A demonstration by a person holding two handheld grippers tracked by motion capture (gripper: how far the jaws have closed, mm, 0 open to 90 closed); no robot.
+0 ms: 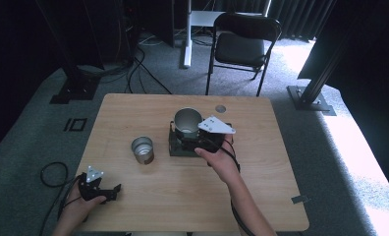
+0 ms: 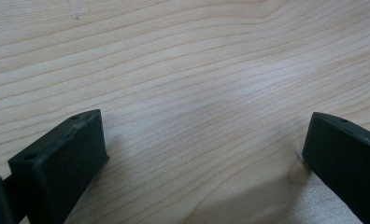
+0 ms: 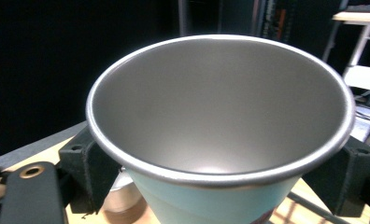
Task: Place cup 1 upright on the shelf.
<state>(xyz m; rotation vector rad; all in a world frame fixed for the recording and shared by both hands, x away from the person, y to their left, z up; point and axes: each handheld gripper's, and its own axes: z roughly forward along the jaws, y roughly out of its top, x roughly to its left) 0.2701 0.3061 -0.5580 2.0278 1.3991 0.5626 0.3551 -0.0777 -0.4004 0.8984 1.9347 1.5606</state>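
- A wooden table (image 1: 133,196) with light grain carries everything.
- A small metal cup (image 1: 142,149) stands on it, left of the right gripper's (image 1: 185,136) jaws.
- A dark base (image 1: 178,147) lies beneath those jaws.

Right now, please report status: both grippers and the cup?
Right gripper shut on large metal cup, jaws flank its wall. Left gripper open, low over bare table. Small tin stands left, apart.
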